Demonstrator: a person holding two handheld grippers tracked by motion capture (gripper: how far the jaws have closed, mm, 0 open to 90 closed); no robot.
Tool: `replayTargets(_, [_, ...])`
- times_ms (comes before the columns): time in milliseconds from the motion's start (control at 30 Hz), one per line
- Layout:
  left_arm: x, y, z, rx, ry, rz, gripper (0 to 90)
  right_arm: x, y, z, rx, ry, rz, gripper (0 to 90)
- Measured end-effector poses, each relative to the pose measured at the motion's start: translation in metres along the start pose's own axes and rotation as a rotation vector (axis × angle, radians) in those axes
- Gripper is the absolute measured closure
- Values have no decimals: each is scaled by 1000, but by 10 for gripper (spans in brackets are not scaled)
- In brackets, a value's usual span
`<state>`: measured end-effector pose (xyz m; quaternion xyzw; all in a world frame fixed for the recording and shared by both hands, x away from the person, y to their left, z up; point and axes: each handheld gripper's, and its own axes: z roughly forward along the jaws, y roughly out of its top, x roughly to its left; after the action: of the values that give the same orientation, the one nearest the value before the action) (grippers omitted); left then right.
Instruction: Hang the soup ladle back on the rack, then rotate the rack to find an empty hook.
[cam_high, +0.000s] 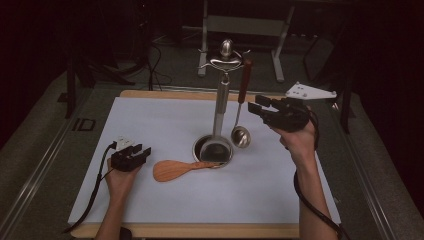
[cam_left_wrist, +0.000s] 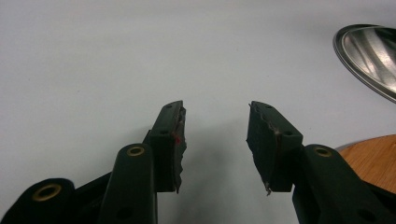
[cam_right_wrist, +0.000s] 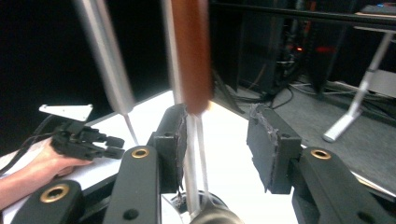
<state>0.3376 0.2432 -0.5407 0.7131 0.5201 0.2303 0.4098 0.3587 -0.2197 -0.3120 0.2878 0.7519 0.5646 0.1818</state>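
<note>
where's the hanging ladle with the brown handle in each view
High view: the ladle hangs from the stand right of centre, bowl just above the white sheet.
Left gripper view: not in it.
Right gripper view: its brown handle and thin shaft drop between the open jaws of the right hand-held gripper.
Shared landmark: the stand's round steel base.

One metal stand (cam_high: 221, 100), one hanging ladle (cam_high: 241, 131), one wooden spatula (cam_high: 176, 169) (lying flat), two grippers.
</note>
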Motion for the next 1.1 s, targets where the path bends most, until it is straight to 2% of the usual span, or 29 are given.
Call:
replayTargets(167, [0, 0, 0, 2, 2, 0, 569, -12, -17, -11, -19, -53, 65, 566])
replayTargets(467, [0, 0, 0, 4, 1, -1, 572, -26, -47, -15, 41, -144, 104, 561])
replayTargets(933, [0, 0, 0, -2, -1, 3, 584, -32, -72, -12, 81, -172, 148, 559])
replayTargets(1100, [-4, 1, -1, 0, 6, 23, 619, -36, -81, -12, 81, -188, 175, 558])
